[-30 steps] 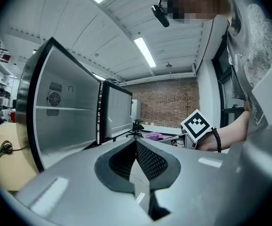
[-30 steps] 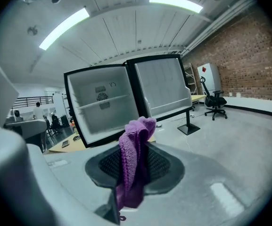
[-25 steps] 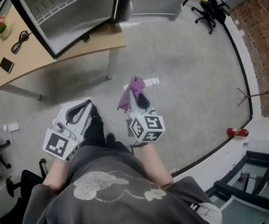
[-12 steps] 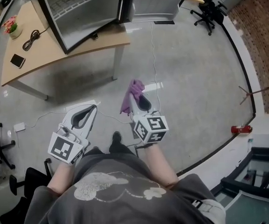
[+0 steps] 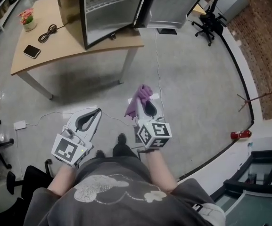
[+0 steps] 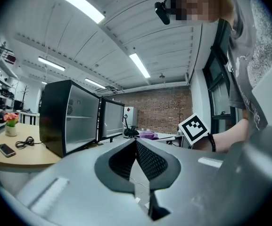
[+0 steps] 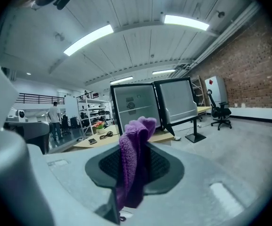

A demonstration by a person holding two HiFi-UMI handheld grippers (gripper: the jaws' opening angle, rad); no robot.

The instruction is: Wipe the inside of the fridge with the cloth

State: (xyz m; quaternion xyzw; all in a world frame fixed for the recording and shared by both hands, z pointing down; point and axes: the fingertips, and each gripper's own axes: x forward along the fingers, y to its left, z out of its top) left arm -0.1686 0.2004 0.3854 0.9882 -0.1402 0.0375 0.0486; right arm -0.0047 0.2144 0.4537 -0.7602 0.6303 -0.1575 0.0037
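a person stood on a grey floor and looked down at a two-jaw gripper in each hand. the wiping seemed not yet begun: the fridge (image 5: 108, 11), a small black one with a pale inside and a wire shelf, stood on a wooden table (image 5: 60, 48) well apart from both grippers, with its door (image 5: 172, 4) swung open to the right. nothing touched the inside of it. one part looked done, since the cloth (image 5: 138, 100) was already in hand. the right gripper (image 5: 144, 105) had its jaws pressed together on the cloth, which was pinched between the dark ribbed pads. what was left, judging from this, was to walk up to the table, reach into the open fridge and rub its walls, floor and shelf. the cloth was purple, with a soft looped weave like a towel. it was bunched into a narrow fold, its top poking up past the jaw tips and its lower end hanging down between the jaws. it looked dry, though that could not be told for sure. the left gripper (image 5: 94, 114) was held low beside the right one, its jaws brought together at the tips with nothing between them. a phone (image 5: 32, 51), a coiled cable (image 5: 47, 33) and a small flower pot (image 5: 28, 20) lay on the table to the left of the fridge.
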